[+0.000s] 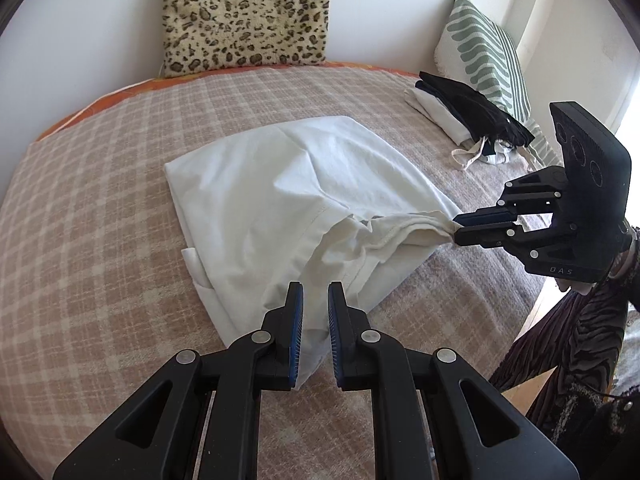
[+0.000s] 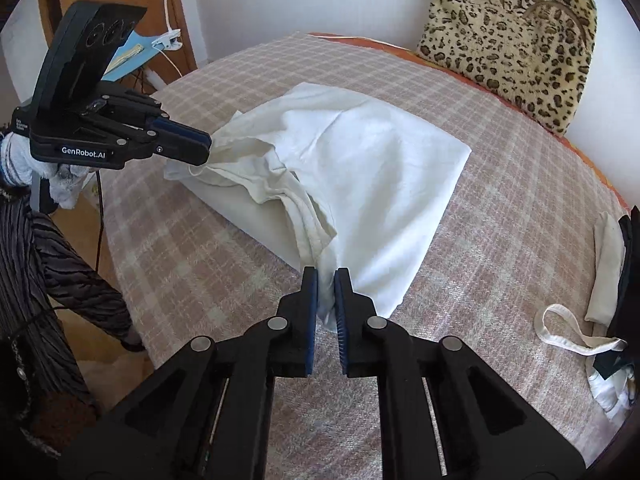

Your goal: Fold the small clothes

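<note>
White cotton garment [image 1: 280, 192] is lying mid-frame on the checked bedspread [image 1: 100, 200]. Right gripper [image 2: 326, 284] is clamping its near corner; left gripper [image 2: 208, 146], at centre left, is pinching the other corner. Leopard cushion [image 2: 512, 32] is leaning upper right.

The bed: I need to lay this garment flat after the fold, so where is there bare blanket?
Bare blanket runs between the white garment and the leopard cushion, and along the near edge below the left claw. The corner by the striped pillow is crowded with a clothes pile.
</note>
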Available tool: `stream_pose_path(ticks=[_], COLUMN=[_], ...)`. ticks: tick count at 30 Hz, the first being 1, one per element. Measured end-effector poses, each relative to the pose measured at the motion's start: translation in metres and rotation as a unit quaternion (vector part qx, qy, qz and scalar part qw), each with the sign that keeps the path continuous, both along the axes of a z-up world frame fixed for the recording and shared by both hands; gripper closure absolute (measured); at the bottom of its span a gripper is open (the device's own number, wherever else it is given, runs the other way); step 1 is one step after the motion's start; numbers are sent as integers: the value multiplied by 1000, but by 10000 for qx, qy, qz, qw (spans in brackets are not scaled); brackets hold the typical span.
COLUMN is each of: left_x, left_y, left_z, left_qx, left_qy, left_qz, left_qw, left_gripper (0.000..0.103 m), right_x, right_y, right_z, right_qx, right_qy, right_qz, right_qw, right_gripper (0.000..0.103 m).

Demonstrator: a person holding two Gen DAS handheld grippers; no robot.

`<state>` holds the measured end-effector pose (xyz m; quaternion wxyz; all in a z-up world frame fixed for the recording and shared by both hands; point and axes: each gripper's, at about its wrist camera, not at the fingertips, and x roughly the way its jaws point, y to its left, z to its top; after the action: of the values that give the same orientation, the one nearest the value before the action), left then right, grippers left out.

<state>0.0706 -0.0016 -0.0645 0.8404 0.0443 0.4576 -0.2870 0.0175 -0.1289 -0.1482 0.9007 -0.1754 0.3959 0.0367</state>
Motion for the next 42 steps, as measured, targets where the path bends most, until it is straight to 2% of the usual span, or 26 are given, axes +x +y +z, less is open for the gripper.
stream_pose_path(ticks=[2,5,7,8,9,11,15,18,20,22,24,28,34,42], left_x=[-4,-8,-8,-8,-7,-3,15,36,52,69,85,109,132,147], left_y=[-2,3,10,15,21,33,53,62,70,78,83,94,96,95], left_z=[-9,-16,-9,-4,2,13,17,12,8,3,-4,-17,-30,-36], left_qx=[229,266,74,-74,-235,-435,-572,-687,-968,-1293,-1467,-1818,-2026,-2175], left_qy=[93,255,307,292,267,147,116,199,351,586,722,897,1107,1214], left_qz=[-173,-286,-246,-179,-105,116,620,964,1176,1369,1519,1855,2037,2028], left_qw=[9995,9989,9992,9994,9993,9989,9964,9928,9877,9804,9748,9615,9514,9470], left_gripper=[92,92,92,92,92,92,91,90,86,70,64,64,64,67], right_x=[-8,-16,-16,-17,-19,-14,10,33,46,57,68,90,123,138], right_y=[0,-8,-17,-23,-30,-46,-74,-97,-108,-116,-125,-137,-146,-163], right_z=[-2,7,20,29,38,53,63,66,70,75,77,73,58,53], right_qx=[-224,-55,298,566,894,1478,1873,2332,2599,2733,3003,3317,3631,3953], right_qy=[59,66,-3,-149,-295,-469,-640,-626,-664,-702,-680,-666,-440,-369], right_qz=[72,73,-26,-58,-59,-186,-863,-1253,-1401,-1483,-1496,-1618,-1729,-1830], right_qw=[9997,9999,9996,9983,9955,9877,9764,9623,9531,9478,9396,9270,9145,8994], right_gripper=[93,93,76,61,53,52,52,52,52,52,52,52,55,55])
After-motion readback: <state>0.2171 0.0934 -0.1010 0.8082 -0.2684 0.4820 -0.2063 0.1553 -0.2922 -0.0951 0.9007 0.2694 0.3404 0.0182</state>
